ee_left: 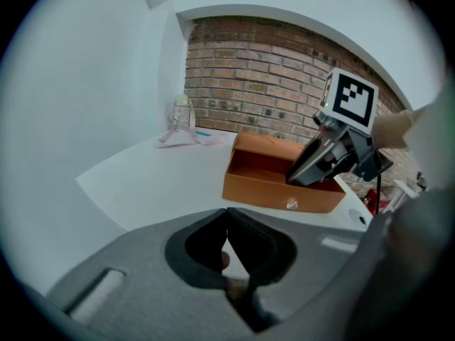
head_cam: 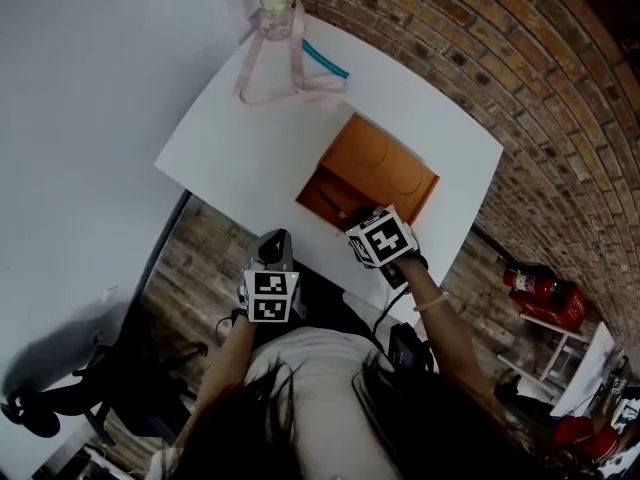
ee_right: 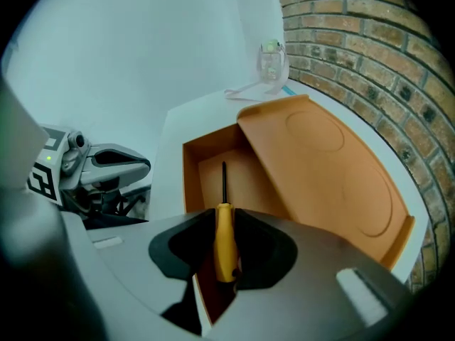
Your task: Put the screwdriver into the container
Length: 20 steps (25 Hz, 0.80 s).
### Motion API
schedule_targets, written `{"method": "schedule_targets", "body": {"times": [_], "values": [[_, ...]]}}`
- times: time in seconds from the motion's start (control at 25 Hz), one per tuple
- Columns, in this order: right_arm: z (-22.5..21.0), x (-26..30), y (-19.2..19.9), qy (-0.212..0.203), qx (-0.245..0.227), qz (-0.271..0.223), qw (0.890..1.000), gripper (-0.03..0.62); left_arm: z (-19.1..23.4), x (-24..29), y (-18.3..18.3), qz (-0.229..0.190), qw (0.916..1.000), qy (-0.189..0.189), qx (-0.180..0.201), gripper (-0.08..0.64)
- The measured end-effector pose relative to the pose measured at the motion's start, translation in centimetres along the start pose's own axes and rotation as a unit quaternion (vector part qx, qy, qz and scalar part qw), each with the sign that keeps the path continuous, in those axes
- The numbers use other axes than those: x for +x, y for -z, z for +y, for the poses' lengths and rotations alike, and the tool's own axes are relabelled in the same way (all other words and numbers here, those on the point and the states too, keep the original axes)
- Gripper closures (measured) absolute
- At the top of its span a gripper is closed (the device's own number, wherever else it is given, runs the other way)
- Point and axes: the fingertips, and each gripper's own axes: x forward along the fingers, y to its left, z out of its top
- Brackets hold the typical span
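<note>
An orange box (head_cam: 375, 163) lies open on the white table (head_cam: 250, 138), its lid (ee_right: 327, 169) tilted back to the right. My right gripper (ee_right: 225, 215) is shut on the yellow handle of the screwdriver (ee_right: 225, 240). The black shaft points down into the box's inside (ee_right: 213, 172), over its near end. In the head view the right gripper (head_cam: 350, 218) hangs over the box's near edge. My left gripper (ee_left: 227, 212) is shut with nothing in it. It stays off the table's front edge (head_cam: 275, 240), left of the box (ee_left: 277, 183).
A small clear bottle with a pink strap (head_cam: 275, 8) and a teal strip (head_cam: 325, 60) sit at the table's far corner. A brick wall (head_cam: 520, 78) runs along the right side. Red items (head_cam: 540, 288) stand on the floor at the right, and a chair base (head_cam: 60, 398) stands at the left.
</note>
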Motion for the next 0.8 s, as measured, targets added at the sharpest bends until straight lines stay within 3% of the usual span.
{"method": "schedule_targets", "body": {"times": [0.8], "values": [[-0.2, -6.1, -1.4, 0.055, 0.047, -0.119, 0.990, 0.525, -3.7, 0.6, -2.5, -0.015, 0.9958, 0.074, 0.052, 0.557]]}}
